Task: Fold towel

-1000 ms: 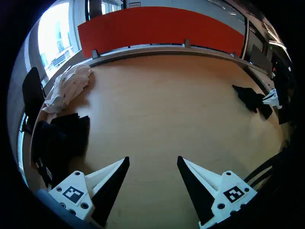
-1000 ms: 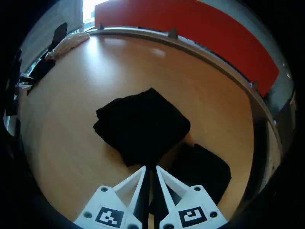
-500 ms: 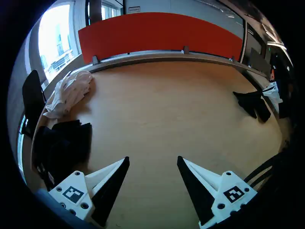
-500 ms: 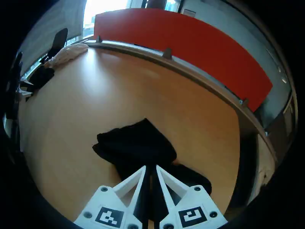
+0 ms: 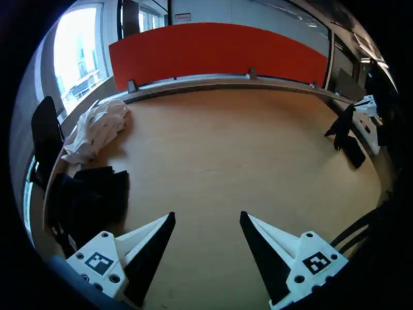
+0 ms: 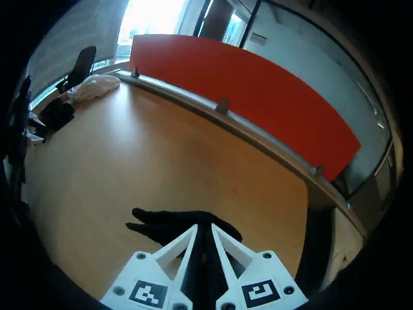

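Right gripper [image 6: 204,227] jaws clenched on black towel [image 6: 155,223]: limp, light. We'd pinch corners. Left gripper [image 5: 206,214] jaws released.

The black towel [image 6: 175,225] is soft, matte fabric, bunched rather than laid flat. In the right gripper view it is pinched between the nearly closed fingers of the right gripper [image 6: 204,232]. Crumpled folds spread to either side of the fingertips, above the wooden tabletop [image 6: 129,144]. In the left gripper view the black towel [image 5: 342,126] appears at the far right edge of the tabletop, drawn up into a narrow vertical drape — top gathered, lower part hanging. Whether its lower end touches the tabletop cannot be determined.
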The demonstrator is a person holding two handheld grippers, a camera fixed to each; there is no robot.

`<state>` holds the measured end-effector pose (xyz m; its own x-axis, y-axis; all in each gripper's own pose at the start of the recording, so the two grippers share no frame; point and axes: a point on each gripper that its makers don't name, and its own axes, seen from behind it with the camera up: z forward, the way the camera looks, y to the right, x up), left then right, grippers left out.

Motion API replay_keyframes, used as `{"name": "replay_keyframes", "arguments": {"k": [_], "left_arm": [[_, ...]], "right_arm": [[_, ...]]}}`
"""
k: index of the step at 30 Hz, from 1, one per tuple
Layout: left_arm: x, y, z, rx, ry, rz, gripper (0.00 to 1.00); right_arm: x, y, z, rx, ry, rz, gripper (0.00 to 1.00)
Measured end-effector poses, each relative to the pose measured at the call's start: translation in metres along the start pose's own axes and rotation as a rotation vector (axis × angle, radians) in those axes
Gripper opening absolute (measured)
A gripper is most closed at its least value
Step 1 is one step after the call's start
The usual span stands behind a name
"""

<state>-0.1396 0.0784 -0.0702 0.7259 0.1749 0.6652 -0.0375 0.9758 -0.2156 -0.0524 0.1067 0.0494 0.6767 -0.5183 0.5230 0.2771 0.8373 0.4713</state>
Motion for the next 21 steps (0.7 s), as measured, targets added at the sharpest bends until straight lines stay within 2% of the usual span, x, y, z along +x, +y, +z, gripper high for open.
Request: {"name": "replay_keyframes", "arguments": {"k": [10,21], "left_arm": [[0.005,0.001,-0.003,-0.003,0.015,0.0,0.93],[0.008,0.004,-0.003,-0.004,0.017,0.006,0.93]], "right_arm": [[0.024,0.019,-0.011,-0.031,0.027,-0.028,0.05],[0.025,0.037,-0.014,-0.052,0.019,-0.032,0.05]]}}
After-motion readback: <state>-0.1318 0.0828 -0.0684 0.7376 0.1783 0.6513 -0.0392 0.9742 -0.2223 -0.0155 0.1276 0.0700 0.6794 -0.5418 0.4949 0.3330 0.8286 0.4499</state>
